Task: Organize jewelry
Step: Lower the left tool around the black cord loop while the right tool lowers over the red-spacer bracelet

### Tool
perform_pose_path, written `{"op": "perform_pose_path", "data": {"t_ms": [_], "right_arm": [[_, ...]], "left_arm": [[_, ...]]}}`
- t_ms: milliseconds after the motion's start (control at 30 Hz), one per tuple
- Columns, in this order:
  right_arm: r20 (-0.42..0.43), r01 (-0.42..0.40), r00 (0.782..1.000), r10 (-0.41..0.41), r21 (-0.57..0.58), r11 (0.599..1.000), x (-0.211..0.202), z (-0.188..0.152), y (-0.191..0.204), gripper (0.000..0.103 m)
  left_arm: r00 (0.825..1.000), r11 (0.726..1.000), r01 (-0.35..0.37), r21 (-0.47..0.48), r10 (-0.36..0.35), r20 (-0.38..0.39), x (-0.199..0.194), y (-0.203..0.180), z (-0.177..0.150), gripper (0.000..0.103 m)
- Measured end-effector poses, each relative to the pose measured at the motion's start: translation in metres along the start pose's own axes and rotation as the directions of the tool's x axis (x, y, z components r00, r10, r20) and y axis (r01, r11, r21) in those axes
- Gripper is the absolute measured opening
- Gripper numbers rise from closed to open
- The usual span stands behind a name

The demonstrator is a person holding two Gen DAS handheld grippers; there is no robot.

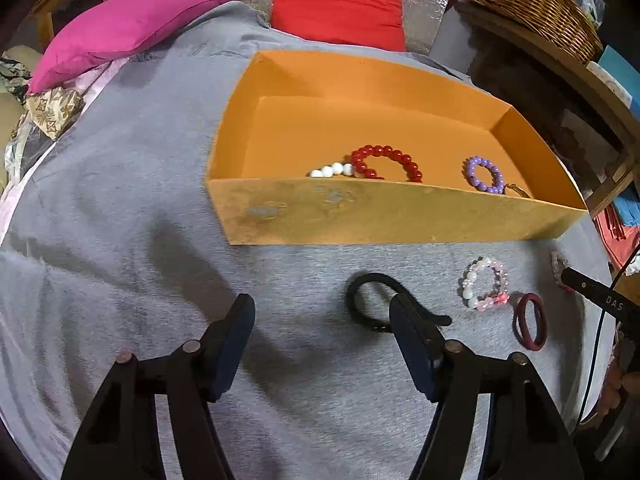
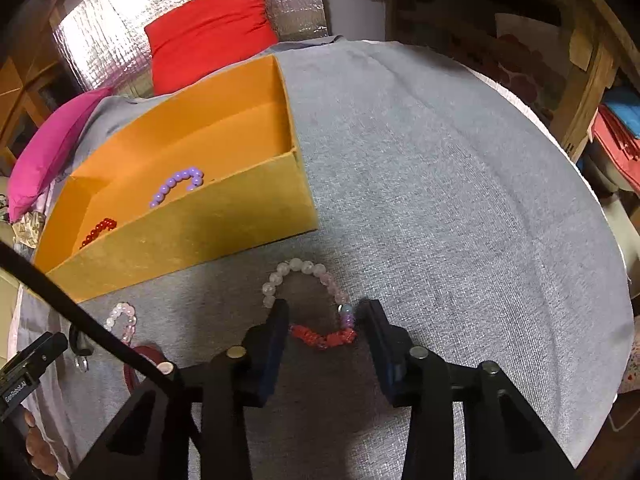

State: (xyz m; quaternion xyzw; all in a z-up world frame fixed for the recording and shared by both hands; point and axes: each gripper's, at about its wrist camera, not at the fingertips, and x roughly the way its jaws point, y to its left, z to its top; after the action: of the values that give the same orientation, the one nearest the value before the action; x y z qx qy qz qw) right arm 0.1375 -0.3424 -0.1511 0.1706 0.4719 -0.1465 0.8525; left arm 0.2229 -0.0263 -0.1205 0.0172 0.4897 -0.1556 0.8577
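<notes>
The right gripper [image 2: 322, 312] straddles a pale bracelet [image 2: 304, 272], jaws spread; three bracelets boxed, several left.

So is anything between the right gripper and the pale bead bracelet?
Nothing visible. The right gripper straddles the bracelet's near end, the red section between its fingers. The box's near wall stands beyond.

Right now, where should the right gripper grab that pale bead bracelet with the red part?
Grip the red woven section from above: the pale bead bracelet lies flat on the grey cloth, and that section already sits between the right gripper fingers.
</notes>
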Motion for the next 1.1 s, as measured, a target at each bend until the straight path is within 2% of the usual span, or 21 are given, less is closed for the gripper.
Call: {"op": "perform_pose_path", "data": {"t_ms": [233,367,533,600,667,867,1000,1067,1100], "right_arm": [[-0.012,-0.044,0.999,0.044,-0.019,0.999,0.000,-0.003,0.013,0.038],[-0.014,-0.031,0.999,0.030,-0.039,0.999,0.002,-0.005,0.019,0.039],[-0.014,-0.041,0.999,0.041,-0.063,0.997,0.005,-0.005,0.022,0.049],[-0.018,-0.054,0.998,0.053,-0.097,0.994,0.007,-0.006,0.028,0.064],[-0.019,-0.039,0.999,0.037,-0.135,0.990,0.009,-0.008,0.036,0.069],[0.011,0.017,1.000,-0.015,-0.162,0.987,0.009,-0.013,0.043,0.068],[0.007,0.004,1.000,-0.003,-0.158,0.987,0.008,-0.012,0.039,0.068],[0.010,0.015,1.000,-0.014,-0.172,0.985,0.007,-0.014,0.038,0.067],[0.015,0.026,1.000,-0.024,-0.178,0.984,0.007,-0.014,0.038,0.067]], "left_arm": [[1.000,1.000,0.001,-0.006,-0.001,0.006,-0.008,0.013,-0.004,0.070],[1.000,1.000,0.005,-0.018,-0.005,0.000,-0.007,0.011,-0.001,0.070],[0.999,0.998,0.049,-0.027,-0.049,0.009,-0.011,0.004,0.002,0.070],[0.998,0.998,0.061,-0.028,-0.061,0.009,-0.010,0.000,0.003,0.070],[0.998,0.997,0.066,-0.030,-0.066,0.003,-0.007,-0.005,0.005,0.070],[0.998,0.998,0.070,-0.011,-0.070,-0.005,0.001,-0.020,0.007,0.070],[0.997,0.997,0.075,0.019,-0.075,-0.009,0.006,-0.029,0.007,0.070],[0.998,0.997,0.070,0.040,-0.070,-0.007,0.008,-0.034,0.006,0.063],[0.997,0.996,0.071,0.048,-0.071,-0.011,0.010,-0.036,0.006,0.056]]}}
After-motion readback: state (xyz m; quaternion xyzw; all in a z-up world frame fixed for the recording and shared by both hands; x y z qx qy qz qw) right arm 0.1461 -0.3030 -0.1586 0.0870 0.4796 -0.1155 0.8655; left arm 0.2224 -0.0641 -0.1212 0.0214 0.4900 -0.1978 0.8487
